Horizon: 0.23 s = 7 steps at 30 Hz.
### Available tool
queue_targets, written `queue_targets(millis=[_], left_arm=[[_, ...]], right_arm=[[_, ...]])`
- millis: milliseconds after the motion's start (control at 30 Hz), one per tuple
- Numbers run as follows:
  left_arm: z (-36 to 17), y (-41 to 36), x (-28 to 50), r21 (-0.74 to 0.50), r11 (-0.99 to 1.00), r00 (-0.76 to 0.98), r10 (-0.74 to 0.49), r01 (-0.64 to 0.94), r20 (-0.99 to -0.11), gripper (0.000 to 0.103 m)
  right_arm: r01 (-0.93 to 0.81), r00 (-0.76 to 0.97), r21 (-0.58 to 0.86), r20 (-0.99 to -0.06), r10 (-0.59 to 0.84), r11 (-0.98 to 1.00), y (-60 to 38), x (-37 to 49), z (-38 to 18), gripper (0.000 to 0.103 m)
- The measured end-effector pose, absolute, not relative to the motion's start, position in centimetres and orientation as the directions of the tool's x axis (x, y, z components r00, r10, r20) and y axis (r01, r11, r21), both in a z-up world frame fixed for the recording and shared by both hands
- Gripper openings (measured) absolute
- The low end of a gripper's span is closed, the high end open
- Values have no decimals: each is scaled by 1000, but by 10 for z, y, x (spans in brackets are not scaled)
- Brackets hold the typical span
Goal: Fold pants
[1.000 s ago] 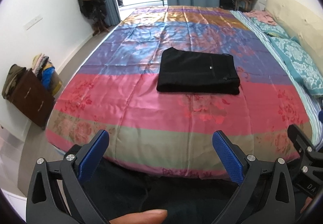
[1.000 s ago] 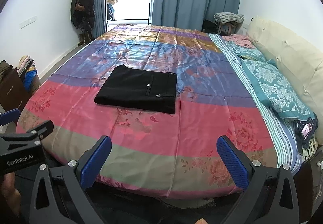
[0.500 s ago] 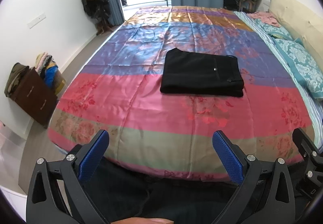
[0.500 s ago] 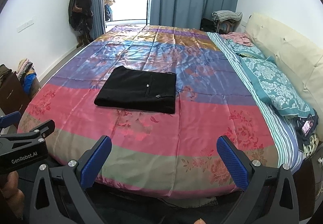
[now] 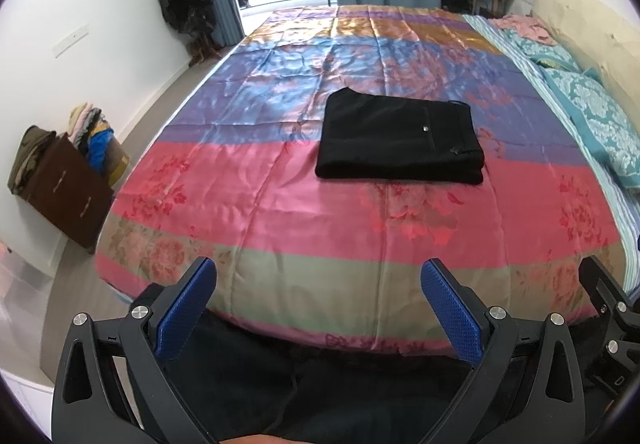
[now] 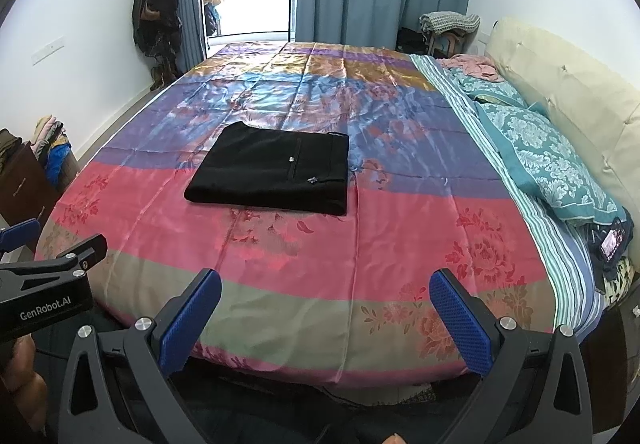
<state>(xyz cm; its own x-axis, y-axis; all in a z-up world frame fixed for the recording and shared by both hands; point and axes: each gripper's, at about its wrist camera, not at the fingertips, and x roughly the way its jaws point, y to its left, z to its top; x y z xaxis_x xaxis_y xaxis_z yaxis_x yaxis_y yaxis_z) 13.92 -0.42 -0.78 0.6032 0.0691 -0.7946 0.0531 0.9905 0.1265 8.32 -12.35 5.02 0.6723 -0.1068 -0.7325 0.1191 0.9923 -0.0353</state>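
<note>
The black pants (image 5: 400, 142) lie folded on the bedspread (image 5: 280, 204) (folding looks finished). Left gripper (image 5: 318, 306) and right gripper (image 6: 326, 318) hang released, empty; no further move seems needed.

The left tool (image 5: 318, 278) is hanging with its jaws spread wide, both blue pads (image 5: 450, 314) bare and gripping nothing. The right tool (image 6: 325, 290) is gaping just as wide, equally empty. The two are sitting side by side at about one height, each showing at the edge of the other's view. Fingers (image 6: 22, 384), probably of the left hand, are wrapping the left tool's handle.
</note>
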Motion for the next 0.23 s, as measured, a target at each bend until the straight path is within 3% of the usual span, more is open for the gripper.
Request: queue_targets(millis=[233], left_arm=[[-7,-4,137,119,992,609,65,49,-790,102]], right_arm=[[129,670,-23,-735,-104,991,-125,82,48,103]])
